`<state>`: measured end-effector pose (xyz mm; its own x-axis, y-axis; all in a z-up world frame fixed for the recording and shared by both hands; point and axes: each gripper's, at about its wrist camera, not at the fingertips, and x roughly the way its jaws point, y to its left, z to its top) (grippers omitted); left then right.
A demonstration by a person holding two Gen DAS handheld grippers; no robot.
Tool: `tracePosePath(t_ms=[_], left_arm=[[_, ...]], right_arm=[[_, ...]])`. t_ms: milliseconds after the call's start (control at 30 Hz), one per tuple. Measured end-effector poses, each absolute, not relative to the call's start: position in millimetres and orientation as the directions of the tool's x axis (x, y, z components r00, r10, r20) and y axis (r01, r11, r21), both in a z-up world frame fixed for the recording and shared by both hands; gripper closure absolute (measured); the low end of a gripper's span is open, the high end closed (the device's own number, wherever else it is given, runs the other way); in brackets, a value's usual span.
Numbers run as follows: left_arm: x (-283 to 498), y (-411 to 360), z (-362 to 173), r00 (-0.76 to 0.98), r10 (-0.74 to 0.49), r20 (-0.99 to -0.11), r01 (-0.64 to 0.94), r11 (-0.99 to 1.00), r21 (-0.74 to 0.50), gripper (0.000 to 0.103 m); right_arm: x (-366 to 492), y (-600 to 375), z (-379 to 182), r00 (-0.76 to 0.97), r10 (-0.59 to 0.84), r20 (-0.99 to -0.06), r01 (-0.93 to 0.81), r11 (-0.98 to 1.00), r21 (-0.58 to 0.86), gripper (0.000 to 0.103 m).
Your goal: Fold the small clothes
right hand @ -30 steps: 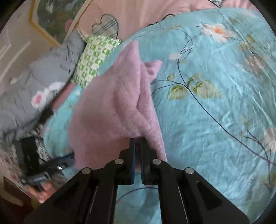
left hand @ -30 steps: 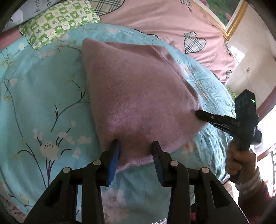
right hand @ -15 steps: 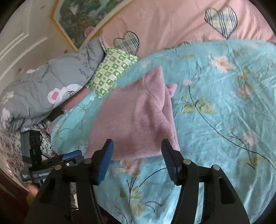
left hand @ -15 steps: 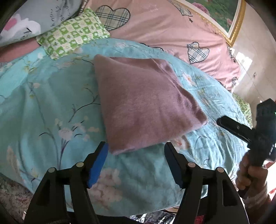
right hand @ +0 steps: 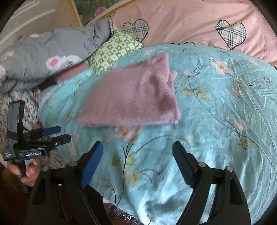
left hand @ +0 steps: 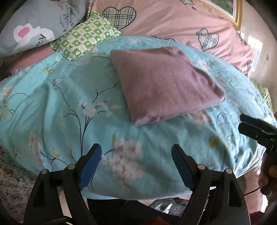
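Folded mauve garment (left hand: 164, 83) lies flat on the turquoise floral quilt (left hand: 69, 97), toward the quilt's far edge and well apart from both of my grippers. From the right wrist view I see the same garment (right hand: 135, 100) as a rough triangle, with a small flap of its fabric sticking out at the far corner. Nothing rests on top of it, and it sits in no container that I can see.

My left gripper (left hand: 136, 164) hangs over the near edge of the quilt with its blue-padded fingers (left hand: 90, 164) spread wide and nothing between them. My right gripper (right hand: 136, 162) is likewise spread wide and carries nothing, over the quilt's near edge (right hand: 216, 121). In the right wrist view the left gripper (right hand: 57, 133) shows off the quilt's left edge, held in my left hand (right hand: 27, 171).

Beyond the quilt's far edge lie a green checked pillow (left hand: 84, 34), a grey printed duvet (left hand: 39, 22) bunched at the far left corner, and a pink sheet with plaid hearts (left hand: 173, 20). A gold picture frame (left hand: 237, 13) shows at the far right
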<state>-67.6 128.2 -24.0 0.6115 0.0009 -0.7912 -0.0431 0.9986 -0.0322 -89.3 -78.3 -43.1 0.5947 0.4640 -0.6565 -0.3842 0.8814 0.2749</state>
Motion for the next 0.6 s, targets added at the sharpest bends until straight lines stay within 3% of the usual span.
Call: tracePosePath(t_ms=[600], left_arm=[[-40.9, 136.1, 11.4, 0.651, 0.056, -0.757, -0.07, 0.997, 0.013, 0.017]], right_arm=[[-71.2, -55.5, -19.9, 0.612, 0.441, -0.657, -0.442, 0.879, 0.178, 0.008]])
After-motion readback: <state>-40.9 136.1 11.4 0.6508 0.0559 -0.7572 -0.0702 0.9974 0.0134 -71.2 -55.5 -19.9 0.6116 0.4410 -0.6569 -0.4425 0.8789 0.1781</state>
